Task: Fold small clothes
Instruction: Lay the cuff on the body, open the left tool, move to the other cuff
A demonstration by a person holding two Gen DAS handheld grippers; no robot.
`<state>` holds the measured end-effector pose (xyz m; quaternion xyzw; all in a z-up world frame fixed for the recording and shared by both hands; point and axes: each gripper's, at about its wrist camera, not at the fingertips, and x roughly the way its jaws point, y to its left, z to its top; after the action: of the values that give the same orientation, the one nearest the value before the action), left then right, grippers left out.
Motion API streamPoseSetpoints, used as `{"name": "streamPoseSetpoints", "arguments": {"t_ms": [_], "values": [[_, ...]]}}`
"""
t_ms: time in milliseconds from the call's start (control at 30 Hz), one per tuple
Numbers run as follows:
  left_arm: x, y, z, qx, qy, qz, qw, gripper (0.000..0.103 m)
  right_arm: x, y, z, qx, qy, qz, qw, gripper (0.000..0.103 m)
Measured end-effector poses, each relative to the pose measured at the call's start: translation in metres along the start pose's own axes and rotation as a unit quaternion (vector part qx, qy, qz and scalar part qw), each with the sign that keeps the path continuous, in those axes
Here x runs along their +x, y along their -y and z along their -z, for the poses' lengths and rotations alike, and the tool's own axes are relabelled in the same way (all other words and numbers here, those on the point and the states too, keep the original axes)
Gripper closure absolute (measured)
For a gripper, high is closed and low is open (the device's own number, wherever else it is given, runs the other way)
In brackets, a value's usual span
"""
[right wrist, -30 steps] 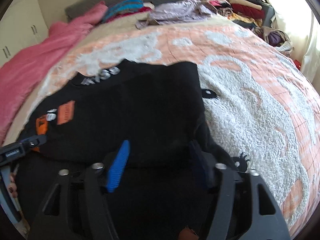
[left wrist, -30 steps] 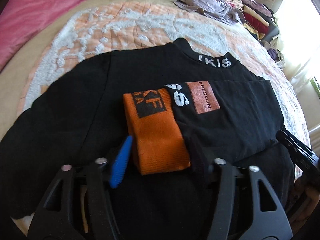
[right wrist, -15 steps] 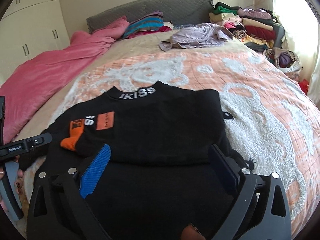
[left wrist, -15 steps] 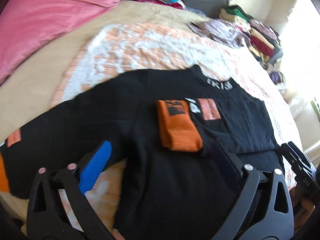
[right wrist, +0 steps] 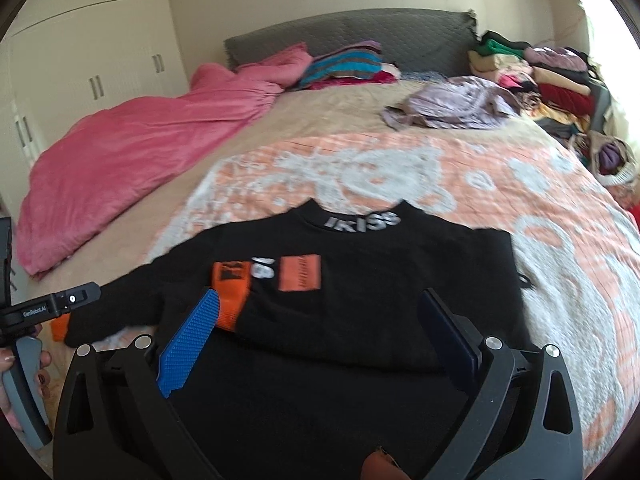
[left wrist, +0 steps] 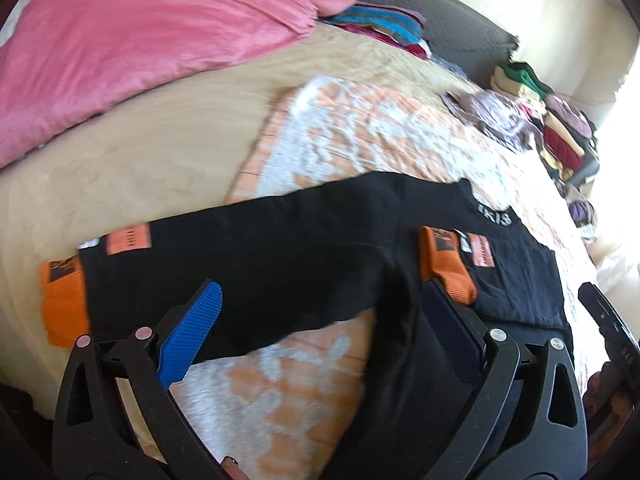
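A small black long-sleeved knit top with orange cuffs and a white-lettered collar (right wrist: 360,300) lies flat on an orange-and-white fleecy blanket (right wrist: 560,240) spread over a wide bed. One sleeve is folded across its chest, the orange cuff (right wrist: 230,292) resting beside an orange patch (right wrist: 299,273). The other sleeve (left wrist: 240,264) stretches out straight onto the beige sheet (left wrist: 140,152), its own orange cuff (left wrist: 64,304) at the far end.

The left gripper (left wrist: 320,320) hangs above the top where that outstretched sleeve joins the body, jaws spread wide after just opening, nothing between its blue pads (left wrist: 192,332); cloth lies below and ahead of them, not pinched. The right gripper (right wrist: 320,328) hovers over the lower part of the garment, its jaws also newly opened wide and empty, the folded cuff just beyond its left pad. In the right wrist view the left gripper's handle shows at the left edge in a person's hand (right wrist: 24,364).

A crumpled pink duvet (right wrist: 140,140) lies along the bed's left side, with a striped folded pile (right wrist: 348,64) by the grey headboard (right wrist: 348,32) and stacked clothes (right wrist: 540,76) at the right.
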<state>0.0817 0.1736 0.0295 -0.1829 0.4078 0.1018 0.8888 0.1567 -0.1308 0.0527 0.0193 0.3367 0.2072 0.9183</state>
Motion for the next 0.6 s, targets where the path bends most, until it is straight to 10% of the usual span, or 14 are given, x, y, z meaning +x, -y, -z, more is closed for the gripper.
{"name": "streamPoseSetpoints", "arguments": {"t_ms": [600], "values": [[-0.030, -0.101, -0.003, -0.091, 0.030, -0.077, 0.9924, 0.010, 0.038, -0.108, -0.010, -0.095, -0.029, -0.078, 0.992, 0.005]]}}
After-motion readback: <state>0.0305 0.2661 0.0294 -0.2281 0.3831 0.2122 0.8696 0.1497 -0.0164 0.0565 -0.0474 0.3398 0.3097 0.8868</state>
